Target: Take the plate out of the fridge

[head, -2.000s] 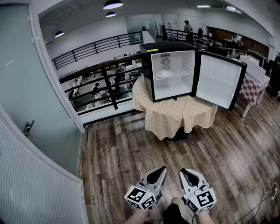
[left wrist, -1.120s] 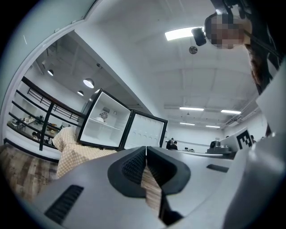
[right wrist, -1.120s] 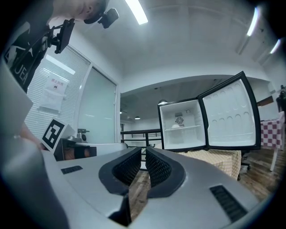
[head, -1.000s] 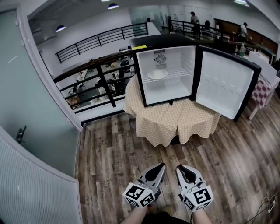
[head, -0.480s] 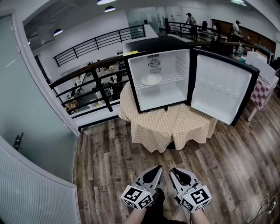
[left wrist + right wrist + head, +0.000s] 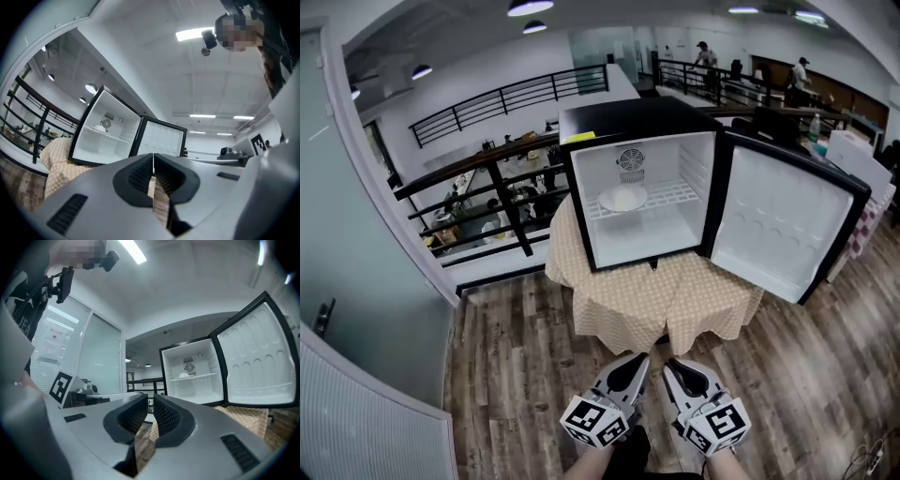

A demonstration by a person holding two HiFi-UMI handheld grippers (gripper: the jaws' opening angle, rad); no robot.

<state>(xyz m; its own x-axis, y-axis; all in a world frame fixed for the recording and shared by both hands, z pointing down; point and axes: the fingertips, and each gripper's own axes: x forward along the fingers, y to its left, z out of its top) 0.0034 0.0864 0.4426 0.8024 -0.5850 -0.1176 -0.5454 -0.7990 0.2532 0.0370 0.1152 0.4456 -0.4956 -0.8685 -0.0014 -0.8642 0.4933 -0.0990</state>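
On a wire fridge shelf [image 6: 673, 194] lies a round plate [image 6: 623, 198]; left gripper [image 6: 639, 359], right gripper [image 6: 669, 365] fingers [image 6: 136, 174] pressed together.

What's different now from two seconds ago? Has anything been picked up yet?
The person has walked closer to the fridge, which now looks larger in every view. Nothing was taken hold of or let go. Unchanged: the left gripper and right gripper stay low with jaws shut and empty, the plate still sits on the shelf, and the door is still open.
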